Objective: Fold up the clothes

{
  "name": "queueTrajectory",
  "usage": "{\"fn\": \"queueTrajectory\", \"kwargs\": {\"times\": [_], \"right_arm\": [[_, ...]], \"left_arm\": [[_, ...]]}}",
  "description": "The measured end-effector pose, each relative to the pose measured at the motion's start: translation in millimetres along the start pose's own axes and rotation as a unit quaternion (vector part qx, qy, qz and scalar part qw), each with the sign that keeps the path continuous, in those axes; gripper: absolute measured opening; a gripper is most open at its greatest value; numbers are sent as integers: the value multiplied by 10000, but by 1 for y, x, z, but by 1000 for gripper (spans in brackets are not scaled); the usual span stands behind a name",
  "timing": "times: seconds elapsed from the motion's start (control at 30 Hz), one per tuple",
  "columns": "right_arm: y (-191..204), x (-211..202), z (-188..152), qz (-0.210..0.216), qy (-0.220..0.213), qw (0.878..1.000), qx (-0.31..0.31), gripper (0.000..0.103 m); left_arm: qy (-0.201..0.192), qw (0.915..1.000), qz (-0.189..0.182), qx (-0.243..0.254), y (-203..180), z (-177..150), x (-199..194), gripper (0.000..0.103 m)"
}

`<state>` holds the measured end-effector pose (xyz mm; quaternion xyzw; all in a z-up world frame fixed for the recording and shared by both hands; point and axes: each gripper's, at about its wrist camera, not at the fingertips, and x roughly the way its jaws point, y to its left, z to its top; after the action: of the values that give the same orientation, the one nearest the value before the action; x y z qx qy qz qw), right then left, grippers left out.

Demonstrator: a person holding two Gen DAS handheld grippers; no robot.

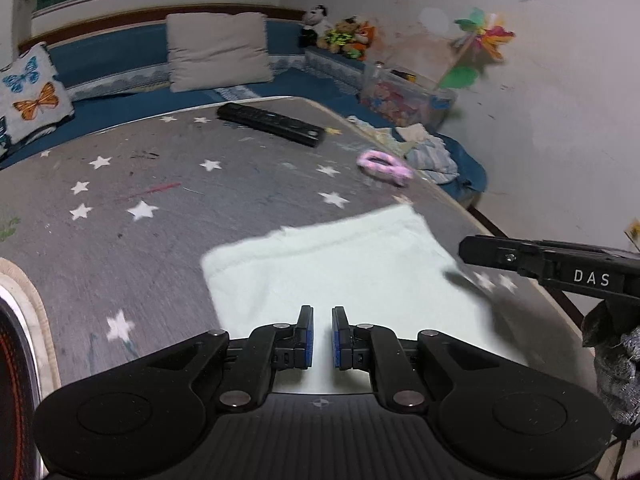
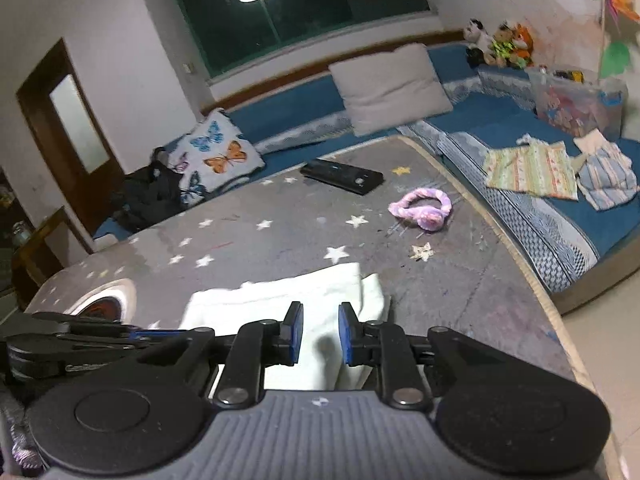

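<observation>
A pale mint-white folded cloth [image 1: 340, 264] lies flat on the grey star-patterned table [image 1: 160, 184]. My left gripper [image 1: 322, 338] hovers over its near edge, jaws slightly apart and empty. My right gripper [image 2: 321, 334] is over the same cloth [image 2: 288, 300] at its right end, jaws apart and empty. The right gripper's body shows at the right edge of the left wrist view [image 1: 560, 264]. The left gripper's body shows at the left of the right wrist view [image 2: 68, 344].
A black remote [image 1: 272, 123] and pink fluffy earmuffs [image 1: 384, 166] lie at the table's far side. More clothes [image 2: 560, 172] lie on the blue bench to the right. Cushions [image 1: 218, 50], plush toys and a plastic box line the bench. A round object [image 2: 106, 304] sits left.
</observation>
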<state>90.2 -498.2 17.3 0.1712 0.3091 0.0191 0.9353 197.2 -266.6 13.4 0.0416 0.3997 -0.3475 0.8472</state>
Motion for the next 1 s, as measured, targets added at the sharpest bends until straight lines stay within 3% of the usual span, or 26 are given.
{"fn": "queueTrajectory", "kwargs": {"times": [0.17, 0.33, 0.5, 0.7, 0.8, 1.0], "right_arm": [[17, -28, -20, 175, 42, 9995, -251, 18], [15, -25, -51, 112, 261, 9995, -145, 18], [6, -31, -67, -5, 170, 9997, 191, 18], [22, -56, -83, -53, -25, 9998, -192, 19], [20, -57, -99, -69, 106, 9998, -128, 18], [23, -75, -103, -204, -57, 9997, -114, 20]], "left_arm": [[89, 9993, -236, 269, -21, -28, -16, 11], [308, 9988, -243, 308, -25, -58, -18, 10], [205, 9993, -204, 219, -19, -65, -28, 11], [160, 9994, -184, 243, -16, -76, -37, 11], [153, 9994, -171, 263, -16, -81, -40, 11], [130, 9996, -145, 221, -14, -86, -46, 11]]}}
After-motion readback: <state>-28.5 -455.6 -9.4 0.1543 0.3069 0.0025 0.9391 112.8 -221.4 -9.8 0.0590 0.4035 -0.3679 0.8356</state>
